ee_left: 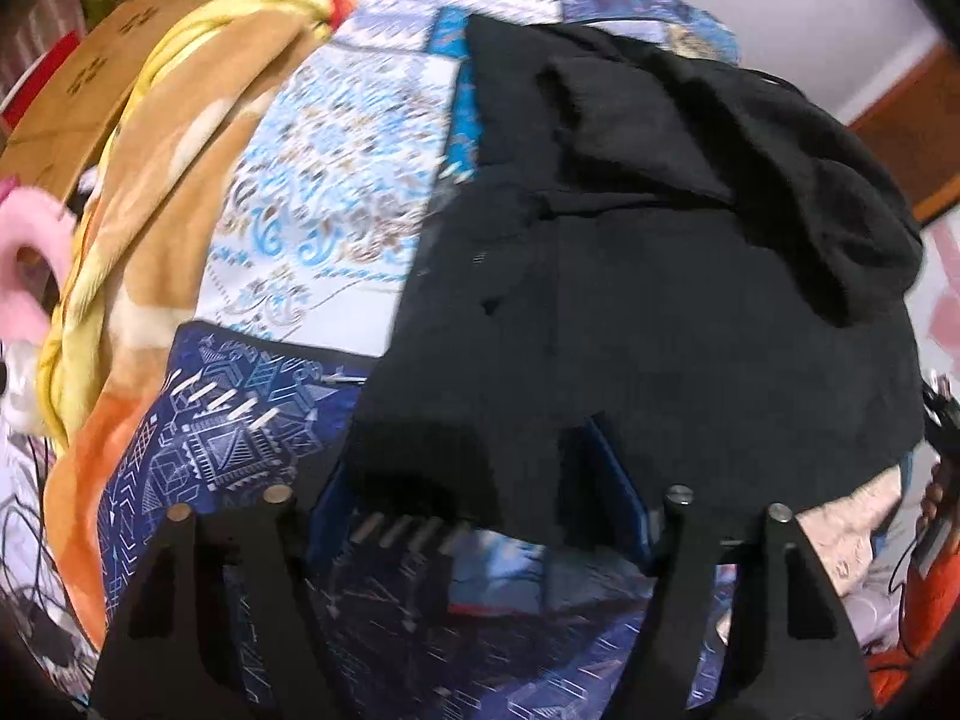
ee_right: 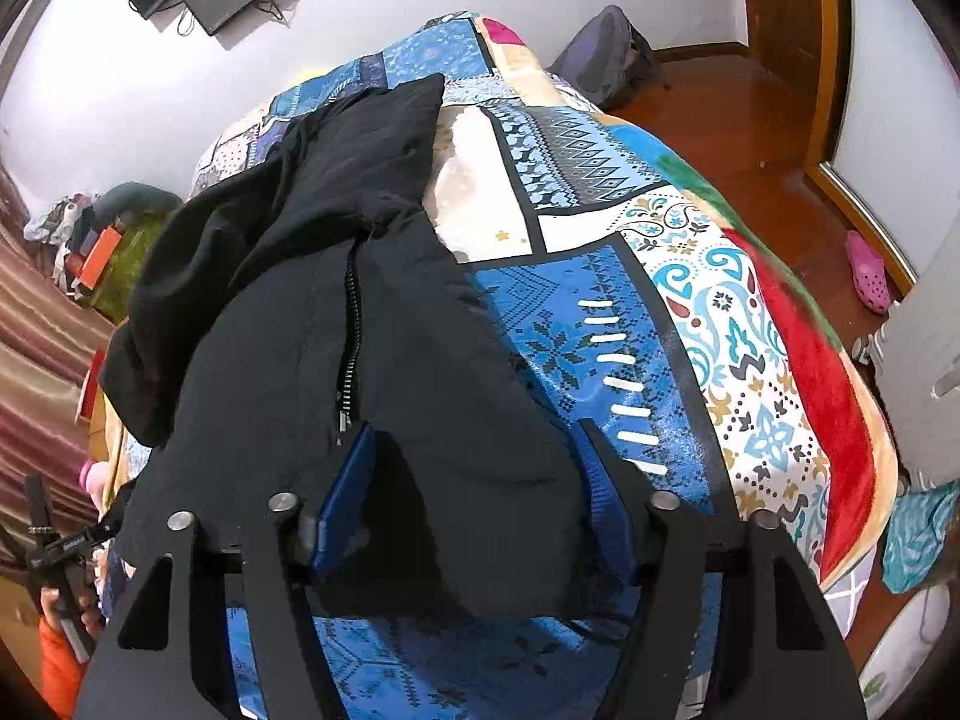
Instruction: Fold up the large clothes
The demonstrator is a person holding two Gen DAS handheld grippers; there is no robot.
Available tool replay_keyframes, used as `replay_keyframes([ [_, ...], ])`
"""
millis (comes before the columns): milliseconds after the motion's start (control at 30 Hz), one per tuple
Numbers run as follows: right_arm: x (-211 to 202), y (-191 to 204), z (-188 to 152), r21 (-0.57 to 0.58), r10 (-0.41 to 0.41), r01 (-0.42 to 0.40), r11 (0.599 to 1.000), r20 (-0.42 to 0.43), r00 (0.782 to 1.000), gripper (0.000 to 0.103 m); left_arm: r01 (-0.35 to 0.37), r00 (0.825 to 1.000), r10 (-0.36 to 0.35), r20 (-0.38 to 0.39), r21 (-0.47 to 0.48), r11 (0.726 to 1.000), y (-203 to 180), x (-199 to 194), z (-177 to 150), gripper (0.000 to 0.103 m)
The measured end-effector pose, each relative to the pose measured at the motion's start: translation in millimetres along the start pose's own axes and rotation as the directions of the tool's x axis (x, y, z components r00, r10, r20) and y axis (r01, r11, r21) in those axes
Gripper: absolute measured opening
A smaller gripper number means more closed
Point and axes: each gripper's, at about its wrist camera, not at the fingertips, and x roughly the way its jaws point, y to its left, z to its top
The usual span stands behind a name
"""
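Note:
A black zip-up jacket (ee_left: 648, 276) lies spread on a blue patterned bedspread (ee_left: 336, 168). In the right wrist view the jacket (ee_right: 288, 312) shows its zipper (ee_right: 351, 324) running down the middle. My left gripper (ee_left: 480, 492) is wide open, its blue-padded fingers (ee_left: 618, 492) straddling the jacket's near hem. My right gripper (ee_right: 474, 480) is also open, its blue pads (ee_right: 345, 498) on either side of the jacket's near edge, fabric draped between them. Neither gripper pinches the cloth.
An orange-yellow blanket (ee_left: 144, 192) lies bunched at the bed's left. A cardboard box (ee_left: 78, 84) and a pink plush (ee_left: 24, 276) sit beyond it. A red-edged blanket (ee_right: 822, 372) hangs off the bed's right. Wooden floor (ee_right: 750, 138) with a pink shoe (ee_right: 867, 270) lies beyond.

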Motion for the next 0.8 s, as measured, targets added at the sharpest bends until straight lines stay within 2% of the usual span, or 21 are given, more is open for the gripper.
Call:
replay_keyframes([
  [33, 0, 0, 1, 0.006, 0.002, -0.002, 1.000, -0.009, 1.000, 0.031, 0.013, 1.000, -0.013, 0.003, 0.008, 1.000, -3, -2, -1, 0.057],
  [100, 3, -1, 5, 0.037, 0.062, -0.060, 0.997, -0.053, 0.997, 0.011, 0.036, 0.999, -0.036, 0.000, 0.015, 0.999, -10, -2, 1, 0.045],
  [133, 5, 0, 7, 0.055, 0.099, -0.095, 0.994, -0.076, 0.992, 0.010, 0.037, 0.999, -0.037, 0.000, 0.022, 0.999, -13, -1, 3, 0.032],
  [233, -2, 10, 11, 0.033, 0.139, -0.137, 0.990, -0.076, 0.987, 0.008, 0.007, 0.999, -0.011, 0.046, 0.074, 0.997, -30, -10, 12, 0.018],
  [367, -21, 33, 26, -0.070, 0.144, -0.146, 0.987, -0.032, 0.989, 0.007, 0.075, 0.989, -0.090, 0.116, 0.127, 0.989, -50, -34, 33, 0.017],
  [500, -37, 48, 55, -0.101, 0.174, -0.169, 0.980, 0.042, 0.984, 0.007, 0.109, 0.972, -0.142, 0.185, 0.180, 0.978, -79, -57, 62, 0.016],
  [700, -34, 76, 109, -0.161, 0.207, -0.188, 0.969, 0.115, 0.971, 0.005, 0.192, 0.932, -0.242, 0.268, 0.200, 0.961, -107, -83, 127, 0.015],
  [800, -24, 89, 134, -0.196, 0.189, -0.158, 0.968, 0.153, 0.970, 0.005, 0.193, 0.912, -0.247, 0.329, 0.187, 0.963, -106, -92, 164, 0.014],
])
